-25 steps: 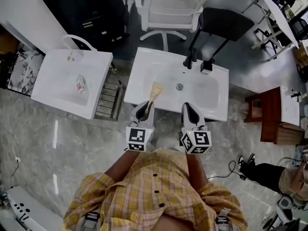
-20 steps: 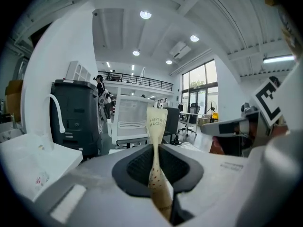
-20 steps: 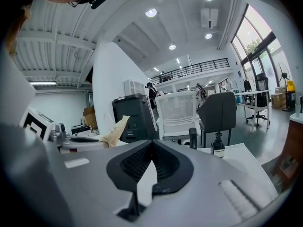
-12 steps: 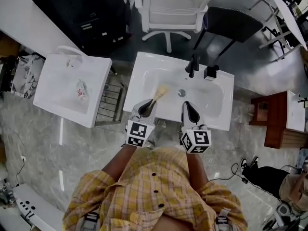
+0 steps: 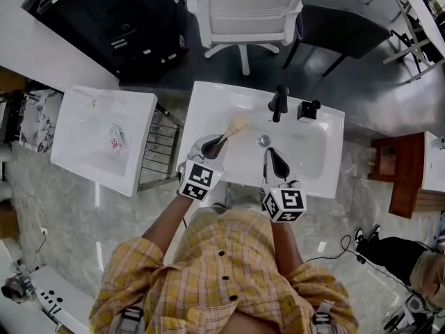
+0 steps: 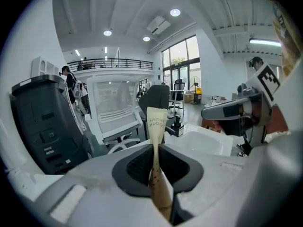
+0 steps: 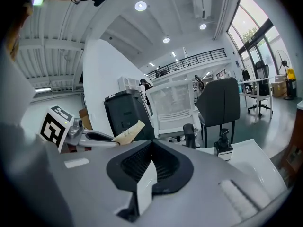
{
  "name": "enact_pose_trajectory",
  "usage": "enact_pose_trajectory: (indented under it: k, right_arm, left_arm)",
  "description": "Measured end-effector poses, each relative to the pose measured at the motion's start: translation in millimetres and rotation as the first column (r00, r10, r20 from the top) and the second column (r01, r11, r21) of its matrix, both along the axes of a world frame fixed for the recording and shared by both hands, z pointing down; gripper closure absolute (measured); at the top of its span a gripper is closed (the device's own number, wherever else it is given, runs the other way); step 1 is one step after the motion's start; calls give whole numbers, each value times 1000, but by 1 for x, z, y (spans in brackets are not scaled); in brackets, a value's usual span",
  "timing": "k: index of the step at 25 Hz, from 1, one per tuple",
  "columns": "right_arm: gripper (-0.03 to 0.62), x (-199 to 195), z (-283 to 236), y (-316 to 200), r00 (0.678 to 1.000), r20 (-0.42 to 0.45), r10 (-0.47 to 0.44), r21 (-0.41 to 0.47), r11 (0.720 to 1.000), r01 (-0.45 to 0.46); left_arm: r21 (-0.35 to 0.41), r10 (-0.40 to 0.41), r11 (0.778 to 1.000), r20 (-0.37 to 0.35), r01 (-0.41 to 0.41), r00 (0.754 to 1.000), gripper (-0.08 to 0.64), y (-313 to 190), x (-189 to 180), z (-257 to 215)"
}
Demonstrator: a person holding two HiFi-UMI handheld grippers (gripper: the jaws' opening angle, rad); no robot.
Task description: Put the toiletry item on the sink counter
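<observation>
Left gripper [image 5: 210,145] pinches the toothbrush packet [image 5: 233,126] by one end above the sink counter [image 5: 201,106] at the basin [image 5: 306,148] edge — let go tilted, it could slide into that basin — right gripper [image 5: 274,160] closed, empty

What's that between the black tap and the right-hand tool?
Just a round metal drain lies between the tap and the right tool, seen in the head view.

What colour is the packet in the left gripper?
Pale tan packet, dark lettering; clearest in the left gripper view.
</observation>
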State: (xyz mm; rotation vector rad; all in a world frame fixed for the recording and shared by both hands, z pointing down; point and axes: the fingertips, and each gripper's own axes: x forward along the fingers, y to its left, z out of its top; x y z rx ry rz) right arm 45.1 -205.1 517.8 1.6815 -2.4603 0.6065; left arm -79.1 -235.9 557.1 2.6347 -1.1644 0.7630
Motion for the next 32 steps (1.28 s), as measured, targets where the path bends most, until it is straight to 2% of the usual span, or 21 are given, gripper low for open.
enact_pose_trajectory:
  k: [8,16,20,26,32]
  right_arm:
    - [592,7,20,-20,1000,1,4,-33,999,-4]
    - [592,14,31,-31,1000,5,-20,-58,998,21]
    - [592,21,36,-38,1000,5,-13,-62,998,13]
    - [592,31,48,-39,1000,3,-2,-85,996,2]
    - [592,39,56,-43,1000,4,4,-96,995,-4]
  left_arm:
    - [-33,107,994,77,-105,991,525,-37,4,39]
    - [-52,244,970,202,-238,949,525,-76,20,61]
    - [-71,306,952,288,-299,907,525,-94,22,84]
    - [-118,393,917,429,-381,813,525,-113,25,123]
    - [-141,465,876,504,-461,728,525,-132,36,149]
